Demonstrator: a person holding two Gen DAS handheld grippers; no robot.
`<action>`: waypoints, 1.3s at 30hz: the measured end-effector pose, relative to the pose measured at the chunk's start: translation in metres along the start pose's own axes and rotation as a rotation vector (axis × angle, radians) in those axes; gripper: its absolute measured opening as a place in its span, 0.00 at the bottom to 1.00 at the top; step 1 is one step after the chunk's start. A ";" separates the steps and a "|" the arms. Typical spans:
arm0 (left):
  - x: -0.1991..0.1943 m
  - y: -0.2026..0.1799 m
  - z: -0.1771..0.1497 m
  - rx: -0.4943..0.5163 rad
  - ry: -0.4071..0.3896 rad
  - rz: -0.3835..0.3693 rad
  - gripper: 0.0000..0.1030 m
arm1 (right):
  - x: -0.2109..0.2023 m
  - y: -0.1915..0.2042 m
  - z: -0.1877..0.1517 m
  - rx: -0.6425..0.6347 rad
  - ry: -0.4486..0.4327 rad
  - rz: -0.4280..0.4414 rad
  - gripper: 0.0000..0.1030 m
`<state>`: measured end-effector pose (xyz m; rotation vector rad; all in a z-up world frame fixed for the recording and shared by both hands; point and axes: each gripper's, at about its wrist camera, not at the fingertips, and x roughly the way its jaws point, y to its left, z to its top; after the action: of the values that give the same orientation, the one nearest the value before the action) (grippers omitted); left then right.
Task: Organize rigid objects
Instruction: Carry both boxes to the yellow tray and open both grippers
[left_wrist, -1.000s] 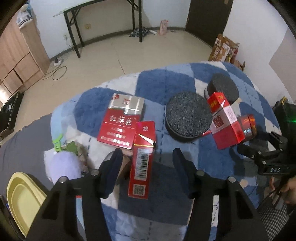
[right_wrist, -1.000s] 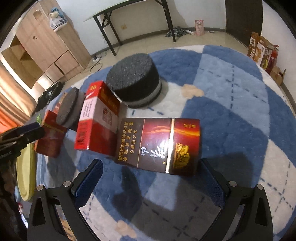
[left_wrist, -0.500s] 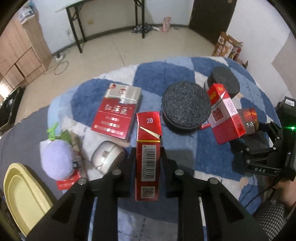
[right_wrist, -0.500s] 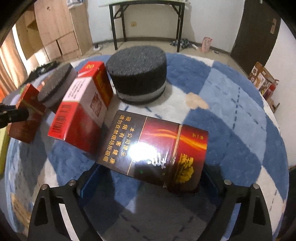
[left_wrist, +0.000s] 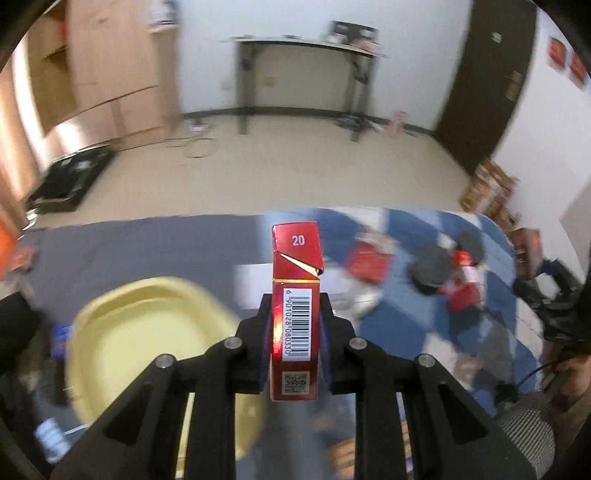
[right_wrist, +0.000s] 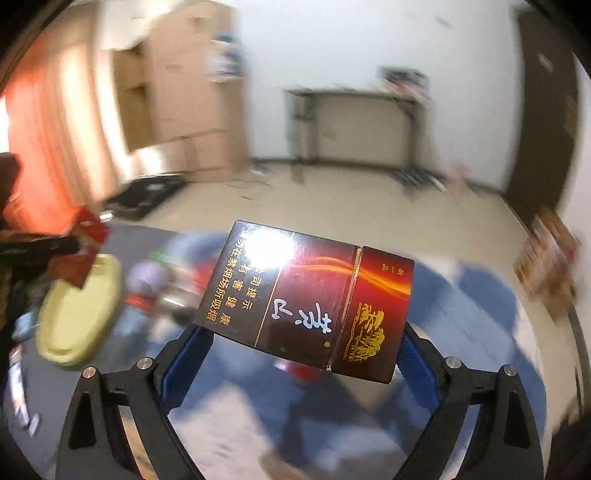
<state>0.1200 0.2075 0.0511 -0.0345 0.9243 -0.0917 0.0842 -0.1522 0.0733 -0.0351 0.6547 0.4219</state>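
Observation:
My left gripper (left_wrist: 295, 314) is shut on a narrow red cigarette pack (left_wrist: 295, 295) with a barcode, held up in the air above the near edge of a yellow tray (left_wrist: 147, 339). My right gripper (right_wrist: 303, 343) is shut on a wide dark maroon cigarette carton (right_wrist: 306, 299), also lifted off the rug. In the right wrist view the left gripper with its red pack (right_wrist: 83, 254) hangs over the yellow tray (right_wrist: 79, 321) at the left. Both views are blurred by motion.
On the blue checked rug (left_wrist: 424, 321) lie red cartons (left_wrist: 369, 258), black round foam discs (left_wrist: 430, 269) and a small metal object. A purple plush (right_wrist: 146, 273) lies beside the tray. A grey cloth (left_wrist: 147, 243), a desk and a cabinet lie beyond.
Both grippers have lifted their packs off the rug and swung left toward the yellow tray. The left gripper closed on the red pack about half a second ago.

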 end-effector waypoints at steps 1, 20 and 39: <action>-0.009 0.021 -0.002 -0.017 -0.008 0.031 0.23 | 0.000 0.019 0.011 -0.032 -0.005 0.047 0.91; 0.086 0.198 -0.106 -0.333 0.183 0.084 0.23 | 0.188 0.356 -0.056 -0.514 0.395 0.374 0.91; 0.011 0.184 -0.086 -0.304 -0.061 0.145 1.00 | 0.162 0.381 -0.052 -0.469 0.303 0.326 1.00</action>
<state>0.0695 0.3903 -0.0225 -0.2503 0.8703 0.1836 0.0203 0.2476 -0.0272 -0.4489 0.8512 0.8902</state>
